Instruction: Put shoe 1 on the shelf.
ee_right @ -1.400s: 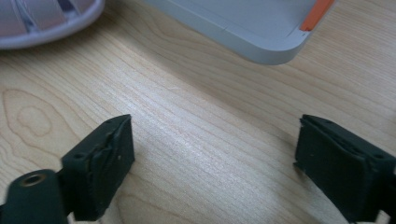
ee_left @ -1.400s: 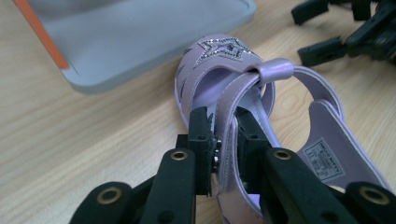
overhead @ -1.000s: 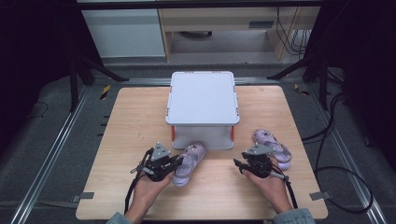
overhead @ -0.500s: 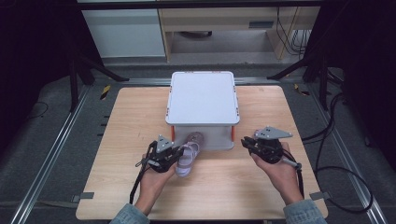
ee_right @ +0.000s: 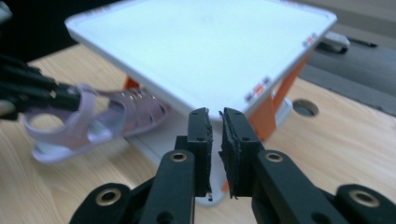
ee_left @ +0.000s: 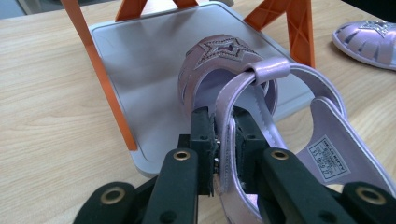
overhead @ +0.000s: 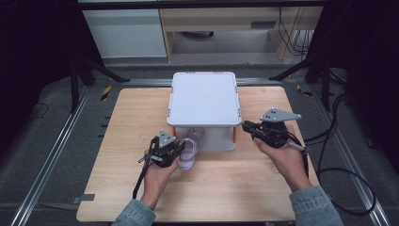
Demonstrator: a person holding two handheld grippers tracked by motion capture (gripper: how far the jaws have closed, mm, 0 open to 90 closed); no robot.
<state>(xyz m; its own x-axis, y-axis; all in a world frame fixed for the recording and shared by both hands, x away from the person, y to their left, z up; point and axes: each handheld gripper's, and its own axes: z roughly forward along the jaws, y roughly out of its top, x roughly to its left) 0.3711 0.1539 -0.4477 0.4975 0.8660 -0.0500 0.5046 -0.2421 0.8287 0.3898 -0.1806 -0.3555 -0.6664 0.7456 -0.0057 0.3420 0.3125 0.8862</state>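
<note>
The left gripper [ee_left: 223, 140] pinches the lilac sandal's [ee_left: 243, 88] heel strap to slide it onto the rack's lower shelf [ee_left: 140, 56] at frame centre, while the right gripper [ee_right: 215, 140], its jaws having just closed on nothing, hangs nearly shut at the rack's right.

The sandal [ee_left: 233, 70] is pale lilac with a cut-out star on its toe. The rack [overhead: 204, 99] has a white top, orange legs and, seemingly, a grey lower shelf; the table [overhead: 136, 117] is light wood.

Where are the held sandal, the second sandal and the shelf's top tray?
held sandal [ee_left: 219, 60], left gripper view, star-patterned toe.
second sandal [ee_left: 369, 39], left gripper view, strapped upper, on the table.
shelf's top tray [overhead: 204, 96], high view, middle of its white top.
</note>
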